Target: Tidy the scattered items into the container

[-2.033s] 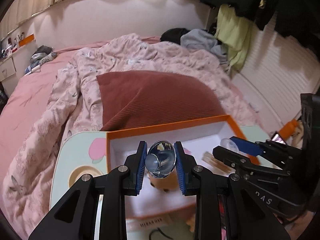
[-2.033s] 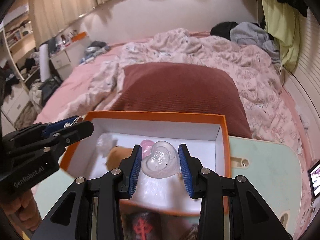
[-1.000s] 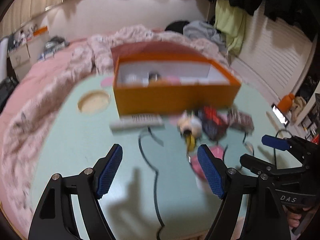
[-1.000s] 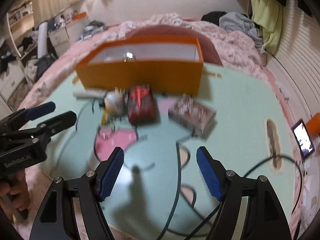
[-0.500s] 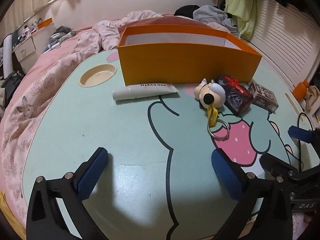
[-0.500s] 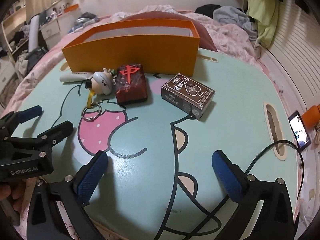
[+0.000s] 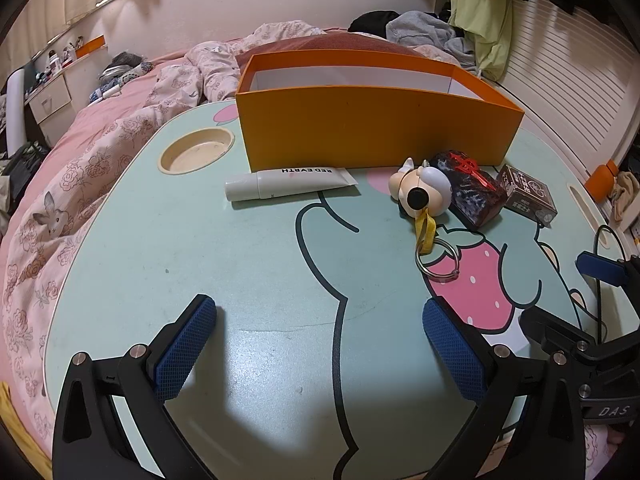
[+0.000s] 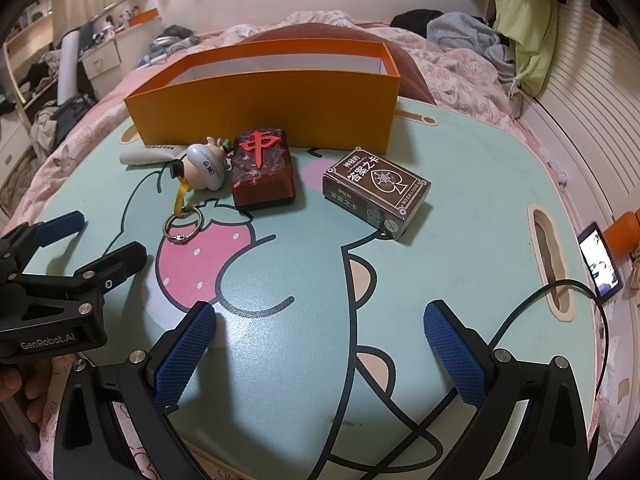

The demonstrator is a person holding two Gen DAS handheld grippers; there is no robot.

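While both sets of jaws have just spread wide and hold nothing, the left gripper (image 7: 320,334) and right gripper (image 8: 320,334) hover over the mint-green cartoon-printed table (image 7: 248,280). Beside the orange cardboard box (image 7: 372,128) lies a white "RED EARTH" tube (image 7: 288,183); the left gripper's body reads "GenRobot.AI".

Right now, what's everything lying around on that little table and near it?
orange box: one, open top, far side of table
white tube: one, lying before the box, left
figure keychain: one, white, yellow strap, metal ring
mahjong-tile block: one, dark red, beside keychain
card box: one, brown, right of the block
table: one, mint green, strawberry print
phone: one, lit screen, off table's right edge
left gripper: black, blue pads, jaws wide open, empty
right gripper: same, jaws open, empty
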